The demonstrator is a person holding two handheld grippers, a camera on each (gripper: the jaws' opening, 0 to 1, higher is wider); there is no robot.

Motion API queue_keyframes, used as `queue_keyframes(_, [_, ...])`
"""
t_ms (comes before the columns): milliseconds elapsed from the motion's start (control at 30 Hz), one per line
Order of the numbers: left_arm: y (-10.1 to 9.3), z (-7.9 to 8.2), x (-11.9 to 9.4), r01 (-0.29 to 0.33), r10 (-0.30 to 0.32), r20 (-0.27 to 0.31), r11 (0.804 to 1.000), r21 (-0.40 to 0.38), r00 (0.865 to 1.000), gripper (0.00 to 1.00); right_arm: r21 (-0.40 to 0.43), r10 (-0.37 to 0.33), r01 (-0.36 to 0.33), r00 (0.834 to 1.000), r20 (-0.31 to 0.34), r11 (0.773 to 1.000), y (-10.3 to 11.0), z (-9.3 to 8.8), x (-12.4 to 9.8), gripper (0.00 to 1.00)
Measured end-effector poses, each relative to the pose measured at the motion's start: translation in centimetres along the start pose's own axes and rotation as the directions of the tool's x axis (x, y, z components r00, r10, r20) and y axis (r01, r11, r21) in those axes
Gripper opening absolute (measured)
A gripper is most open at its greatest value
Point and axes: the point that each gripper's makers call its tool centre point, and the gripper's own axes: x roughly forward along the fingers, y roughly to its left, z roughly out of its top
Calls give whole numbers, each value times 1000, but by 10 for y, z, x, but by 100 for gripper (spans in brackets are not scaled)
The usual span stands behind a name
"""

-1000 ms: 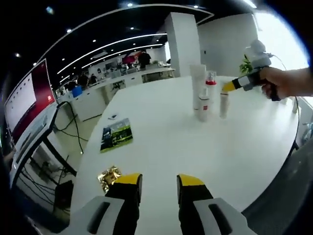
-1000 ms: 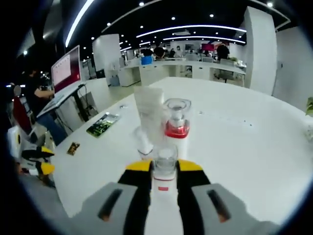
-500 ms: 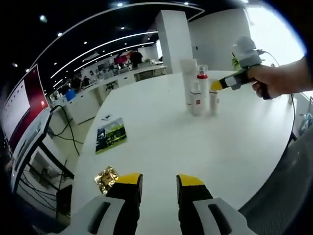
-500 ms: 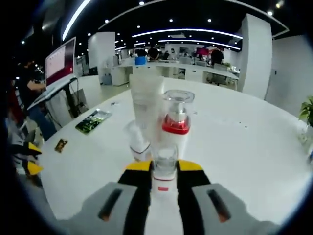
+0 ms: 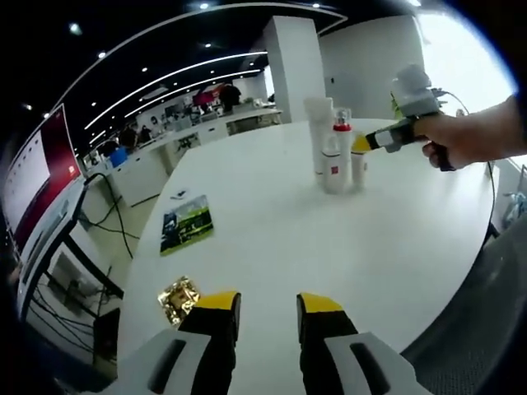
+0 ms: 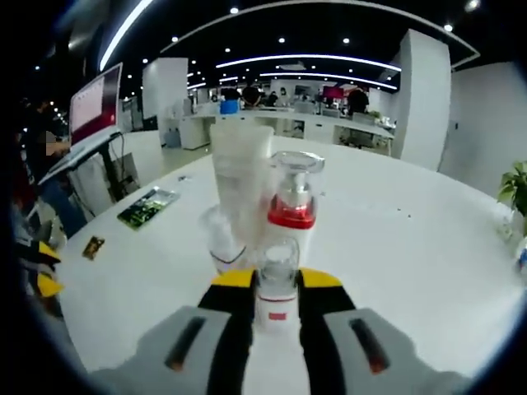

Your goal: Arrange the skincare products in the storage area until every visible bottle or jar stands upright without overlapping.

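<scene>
My right gripper point(image 6: 276, 282) is shut on a small white bottle with a clear cap point(image 6: 277, 306), held upright. Just beyond it stand a tall white tube point(image 6: 240, 173), a pump bottle with a red collar point(image 6: 295, 216) and a small clear-capped bottle point(image 6: 217, 241), all upright and close together. In the left gripper view the same cluster point(image 5: 331, 148) is far across the white table point(image 5: 370, 239), with the right gripper point(image 5: 366, 143) and a hand point(image 5: 461, 140) at its right side. My left gripper point(image 5: 268, 308) is open over the table's near edge, holding nothing.
A gold wrapper point(image 5: 179, 297) lies near the left jaw, and a green booklet point(image 5: 186, 224) lies farther left on the table. Desks, a red screen point(image 5: 37, 173) and people are beyond the table. A white pillar point(image 5: 292, 66) stands behind.
The right gripper has carried its small bottle closer to the standing cluster, which now looks larger in its view. The left gripper has stayed open near the table edge.
</scene>
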Motion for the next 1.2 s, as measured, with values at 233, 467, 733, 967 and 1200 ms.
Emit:
queue_keyframes(233, [-1, -3, 1, 1, -1, -10, 1000, -5, 1000, 28, 47, 4, -4, 1000, -9, 999, -4, -5, -3, 26])
queue_keyframes(467, [-3, -8, 3, 21, -21, -29, 1000, 7, 999, 28, 89, 39, -37, 999, -29, 995, 3, -13, -8, 34])
queue_keyframes(733, [1, -9, 3, 17, -17, -25, 1000, -21, 1000, 28, 98, 97, -87, 989, -109, 991, -2, -42, -8, 33])
queue_keyframes(967, [4, -9, 2, 7, -8, -22, 999, -42, 1000, 28, 104, 133, -114, 972, -195, 988, 3, -65, -7, 32])
queue_keyframes(1200, [6, -10, 3, 4, -5, -26, 999, -33, 1000, 28, 134, 165, -138, 960, -224, 981, 9, -74, 1, 26])
